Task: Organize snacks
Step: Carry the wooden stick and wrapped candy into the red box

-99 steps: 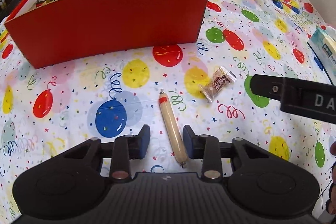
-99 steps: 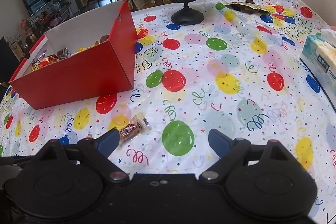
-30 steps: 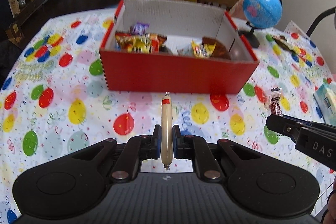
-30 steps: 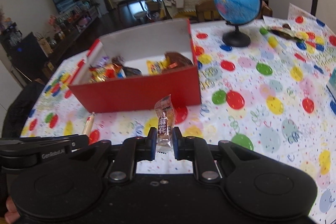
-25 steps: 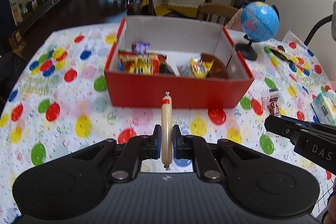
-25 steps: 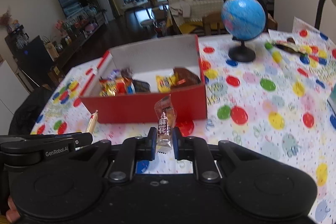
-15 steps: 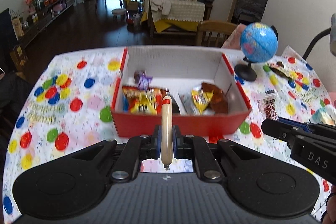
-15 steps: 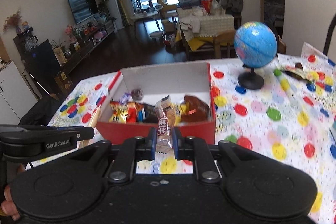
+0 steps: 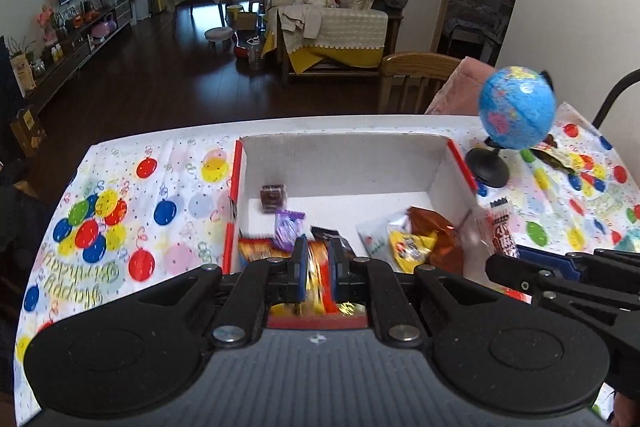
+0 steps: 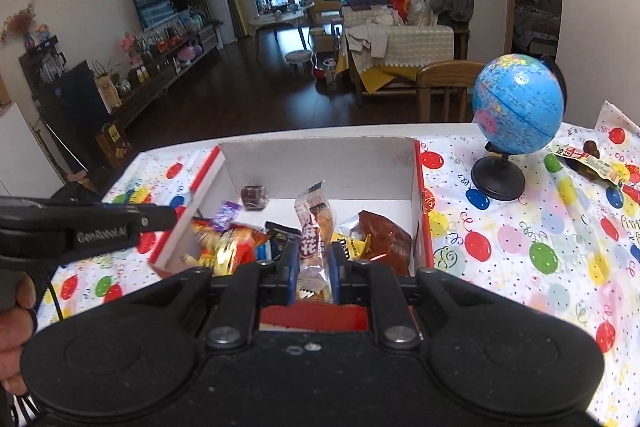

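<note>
Item: left gripper (image 9: 318, 275), over the near wall of the red box (image 9: 460, 159); half a second ago its jaws clamped a sausage stick, now they stand a narrow gap apart with nothing between them, only the orange and yellow packets (image 9: 316, 267) showing through. Where the sausage stick lies cannot be told. Item: right gripper (image 10: 314, 279), jaws pressed on the brown-and-white wrapped snack (image 10: 314, 227), as before; the snack stands upright, its top over the box interior at 12 o'clock. Both views have come closer to the box, whose near wall now passes under the fingers. Box contents: packets heaped along the near side from 10 to 1 o'clock, a purple sweet (image 9: 289, 229), a dark cube sweet (image 9: 273, 197) near the far left corner. Open room: bare white floor across the far half of the box, at 12 to 1 o'clock. Edges: the box's far wall sits close to the far edge of the balloon tablecloth (image 9: 160, 187); the globe (image 9: 516, 119) stands just beside the right wall at 2 o'clock.
</note>
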